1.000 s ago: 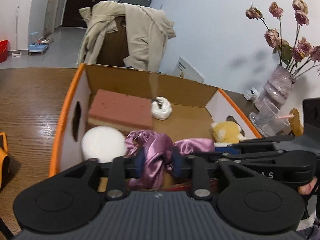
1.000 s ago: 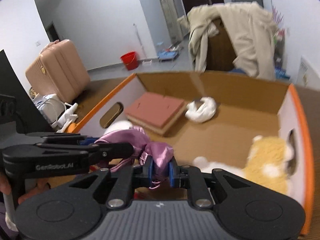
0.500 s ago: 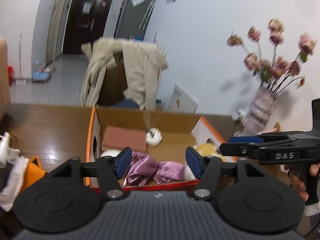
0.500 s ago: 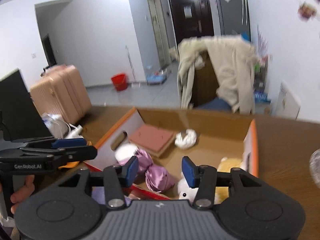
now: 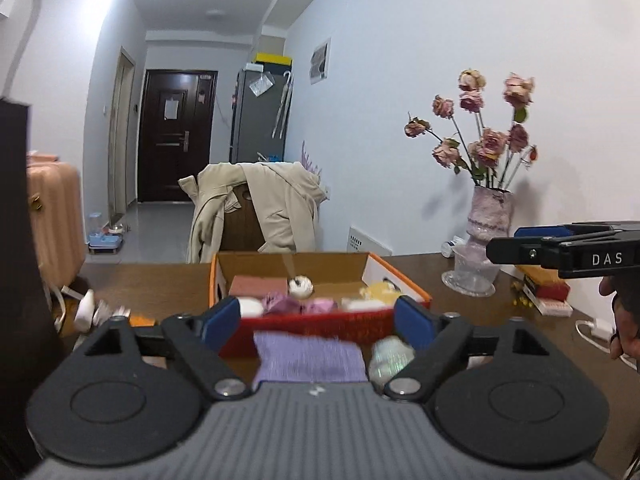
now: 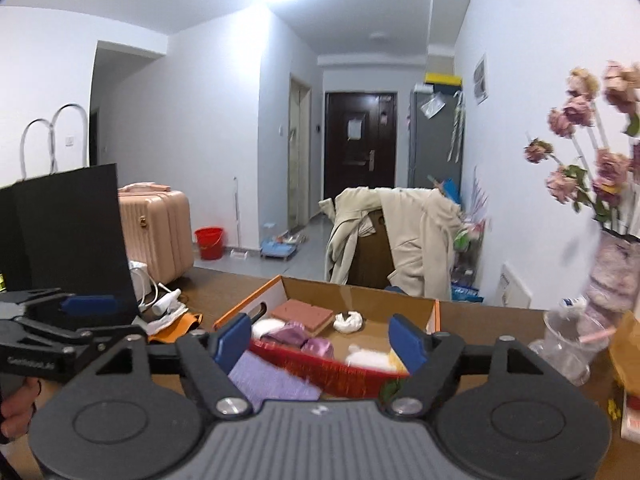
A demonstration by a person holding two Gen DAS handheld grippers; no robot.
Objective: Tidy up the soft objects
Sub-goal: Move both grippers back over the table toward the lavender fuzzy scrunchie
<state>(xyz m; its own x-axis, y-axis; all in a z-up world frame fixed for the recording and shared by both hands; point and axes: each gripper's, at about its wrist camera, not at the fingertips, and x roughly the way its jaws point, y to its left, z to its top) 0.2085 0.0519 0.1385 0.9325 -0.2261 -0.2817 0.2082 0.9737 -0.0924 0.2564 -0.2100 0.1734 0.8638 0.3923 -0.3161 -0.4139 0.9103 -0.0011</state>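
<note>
An orange-rimmed cardboard box (image 5: pixel 292 264) (image 6: pixel 360 296) stands on the brown table. Inside lie a pink satin cloth (image 5: pixel 288 303) (image 6: pixel 296 336), a pink sponge block (image 5: pixel 258 285) (image 6: pixel 302 314), a white rolled piece (image 5: pixel 301 286) (image 6: pixel 349 321) and a yellow plush toy (image 5: pixel 380 292). A lavender cloth (image 5: pixel 310 356) (image 6: pixel 272 380) lies on the table in front of the box. My left gripper (image 5: pixel 318 318) (image 6: pixel 128 318) hovers short of the box, its jaws opening, with nothing between them. My right gripper (image 6: pixel 319 340) (image 5: pixel 504 242) does the same at its side.
A vase of dried roses (image 5: pixel 490 216) and a glass (image 5: pixel 474 272) stand to the right of the box. At the left are a black paper bag (image 6: pixel 68 232) and white cables (image 5: pixel 88 308). A chair draped with a beige coat (image 5: pixel 256 208) stands behind the table.
Both grippers let go of the pink satin cloth, opened wide and drew back and up from the box. The cloth now lies in the box.
</note>
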